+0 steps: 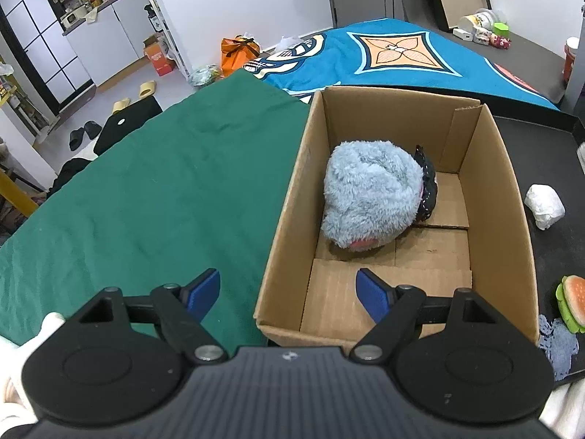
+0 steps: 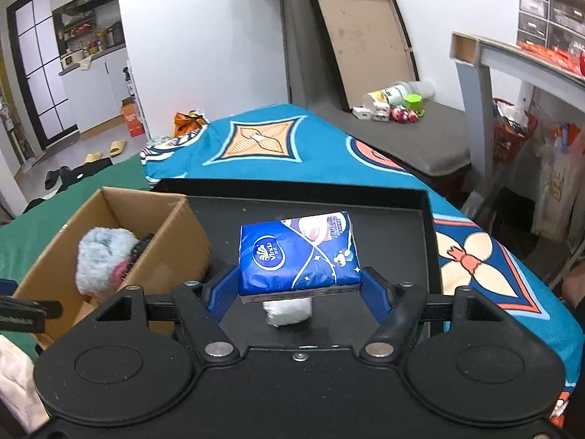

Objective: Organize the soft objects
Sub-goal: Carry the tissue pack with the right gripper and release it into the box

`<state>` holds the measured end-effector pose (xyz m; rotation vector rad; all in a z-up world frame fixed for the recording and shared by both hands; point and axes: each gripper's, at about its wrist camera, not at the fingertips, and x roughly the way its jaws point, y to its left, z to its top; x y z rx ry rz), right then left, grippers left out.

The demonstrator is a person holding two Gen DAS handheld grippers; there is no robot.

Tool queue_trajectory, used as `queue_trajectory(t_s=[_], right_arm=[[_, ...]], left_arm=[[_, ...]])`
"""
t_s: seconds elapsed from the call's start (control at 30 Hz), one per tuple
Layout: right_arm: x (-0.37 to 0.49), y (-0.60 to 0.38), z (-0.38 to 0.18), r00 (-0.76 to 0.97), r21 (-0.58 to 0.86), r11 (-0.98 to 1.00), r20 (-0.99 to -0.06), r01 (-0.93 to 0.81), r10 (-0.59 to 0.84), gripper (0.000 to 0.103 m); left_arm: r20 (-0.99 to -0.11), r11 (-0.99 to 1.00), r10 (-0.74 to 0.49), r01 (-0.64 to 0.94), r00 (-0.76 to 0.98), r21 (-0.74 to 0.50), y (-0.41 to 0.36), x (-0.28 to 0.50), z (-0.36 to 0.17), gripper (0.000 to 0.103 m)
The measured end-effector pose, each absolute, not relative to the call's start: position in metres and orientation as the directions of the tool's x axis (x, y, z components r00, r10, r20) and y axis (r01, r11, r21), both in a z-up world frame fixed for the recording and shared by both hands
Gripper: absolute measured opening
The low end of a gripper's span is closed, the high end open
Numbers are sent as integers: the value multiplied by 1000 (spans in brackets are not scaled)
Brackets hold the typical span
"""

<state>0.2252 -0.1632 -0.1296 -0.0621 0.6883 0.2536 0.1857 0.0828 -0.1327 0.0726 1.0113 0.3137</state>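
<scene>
1. I'm working over a bed-like surface covered partly by a green cloth (image 1: 153,183) and partly by a teal patterned blanket (image 1: 384,55), with a black tray (image 2: 402,226) laid on top; white walls, cabinets and slippers on the floor show behind.

2. A cardboard box (image 1: 289,197) sits at the seam between the green cloth and the tray, open at the top, with its near wall just ahead of my left claw.

3. Inside the box lies a fluffy light-blue plush (image 1: 373,197), pushed toward the far half, with a black dotted piece against its right side and a pink patch at its near end.

4. My left gripper (image 1: 289,292) hangs empty with its blue pads spread wide: the left pad is over the green cloth outside the box, the right pad over the box's near floor. The plush lies ahead of the claw and slightly right, clear of both pads.

5. My right gripper (image 2: 299,289) is clamped on a blue tissue pack (image 2: 298,256), the pads pressing its two near sides; the pack juts forward from the claw, lifted above the tray.

6. Directly under the pack, on the tray, lies a crumpled white wad (image 2: 289,311).

7. From the right wrist view the box stands left of the held pack, close beside it.

8. On the tray right of the box, the left wrist view shows a toy burger (image 1: 572,303) near a pale blue lacy piece (image 1: 555,344).
</scene>
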Motion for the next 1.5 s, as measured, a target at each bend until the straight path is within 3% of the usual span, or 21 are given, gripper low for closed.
queue_trajectory(t_s=[1.0, 1.27, 1.37, 1.5], right_arm=[[203, -53, -109, 702, -60, 903, -651, -426, 288, 70], [203, -34, -111, 690, -80, 891, -664, -447, 287, 70], [204, -25, -112, 683, -92, 882, -670, -463, 289, 70], [203, -13, -110, 680, -127, 858, -671, -498, 296, 70]], left_arm=[[-766, 962, 219, -265, 605, 65, 107, 159, -135, 80], [-754, 960, 196, -281, 627, 17, 116, 155, -135, 68], [-755, 958, 187, -285, 628, 0, 119, 156, -135, 61], [-764, 953, 173, -302, 622, -30, 129, 157, -137, 43]])
